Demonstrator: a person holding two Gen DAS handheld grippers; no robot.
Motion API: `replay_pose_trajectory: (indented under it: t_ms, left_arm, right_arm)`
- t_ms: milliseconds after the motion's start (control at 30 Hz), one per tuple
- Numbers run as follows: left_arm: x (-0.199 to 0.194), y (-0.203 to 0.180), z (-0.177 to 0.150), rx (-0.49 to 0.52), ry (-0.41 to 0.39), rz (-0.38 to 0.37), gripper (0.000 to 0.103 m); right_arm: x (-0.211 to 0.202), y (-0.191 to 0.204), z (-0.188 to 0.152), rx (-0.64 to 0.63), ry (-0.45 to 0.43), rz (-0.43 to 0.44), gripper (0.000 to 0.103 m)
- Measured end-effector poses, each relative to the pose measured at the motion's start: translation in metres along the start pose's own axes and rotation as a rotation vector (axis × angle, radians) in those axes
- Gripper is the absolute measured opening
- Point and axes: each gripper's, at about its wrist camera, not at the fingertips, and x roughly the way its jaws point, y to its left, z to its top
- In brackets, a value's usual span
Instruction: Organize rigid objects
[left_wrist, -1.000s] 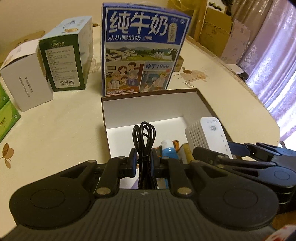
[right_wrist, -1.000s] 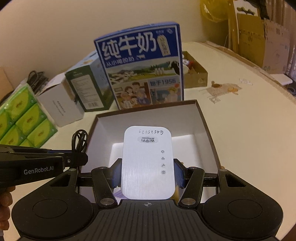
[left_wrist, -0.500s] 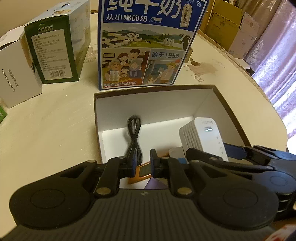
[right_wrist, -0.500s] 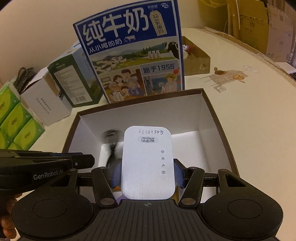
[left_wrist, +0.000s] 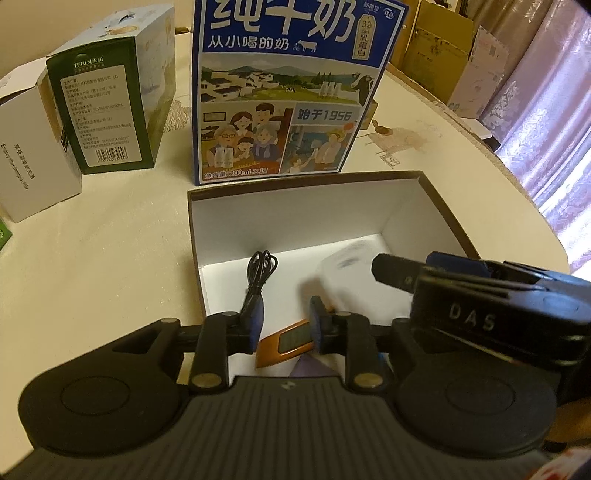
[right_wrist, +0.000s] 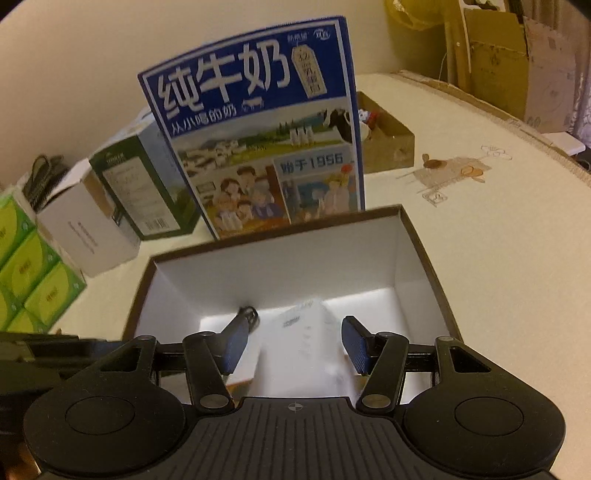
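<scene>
An open brown box with a white inside (left_wrist: 288, 218) (right_wrist: 280, 273) sits on the table. A coiled black cable (left_wrist: 258, 275) (right_wrist: 248, 316) lies in it at the left. A white WiFi repeater (left_wrist: 347, 273) (right_wrist: 310, 347), blurred, is inside the box between the open fingers of my right gripper (right_wrist: 291, 343), free of them. An orange device with a screen (left_wrist: 286, 341) lies near the box's front. My left gripper (left_wrist: 284, 325) is open and empty over the front of the box. The right gripper also shows in the left wrist view (left_wrist: 461, 291).
A tall blue milk carton box (left_wrist: 288, 88) (right_wrist: 258, 147) stands right behind the box. A green box (left_wrist: 110, 110) and a white box (left_wrist: 29, 162) stand to the left. Green tissue packs (right_wrist: 26, 266) lie far left. A small cardboard box (right_wrist: 384, 136) sits behind on the right.
My left gripper opened and let the black cable fall into the box. My right gripper then opened and let go of the white repeater, which is dropping into the box.
</scene>
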Motion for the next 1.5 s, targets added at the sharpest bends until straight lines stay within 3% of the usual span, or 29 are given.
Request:
replay_pose_trajectory:
  t_ms: [567, 1067, 1167, 1333, 1500]
  left_arm:
    - [-0.01, 0.0, -0.001, 0.004, -0.025, -0.002, 0.027]
    - [-0.046, 0.001, -0.019, -0.006, -0.048, -0.03, 0.035]
    - [-0.059, 0.002, -0.022, -0.015, -0.068, -0.022, 0.038]
    - [-0.087, 0.002, -0.028, -0.017, -0.107, -0.006, 0.042]
    - [-0.12, 0.008, -0.04, -0.044, -0.136, -0.004, 0.045]
  right_arm:
    - [-0.009, -0.006, -0.003, 0.014, 0.014, -0.007, 0.054]
    - [-0.051, -0.01, -0.021, 0.107, 0.006, 0.008, 0.054]
    - [-0.063, -0.01, -0.026, 0.137, 0.005, 0.02, 0.059]
    - [-0.087, 0.003, -0.036, 0.114, -0.008, 0.017, 0.075]
    - [-0.111, 0.019, -0.047, 0.099, -0.022, 0.015, 0.077]
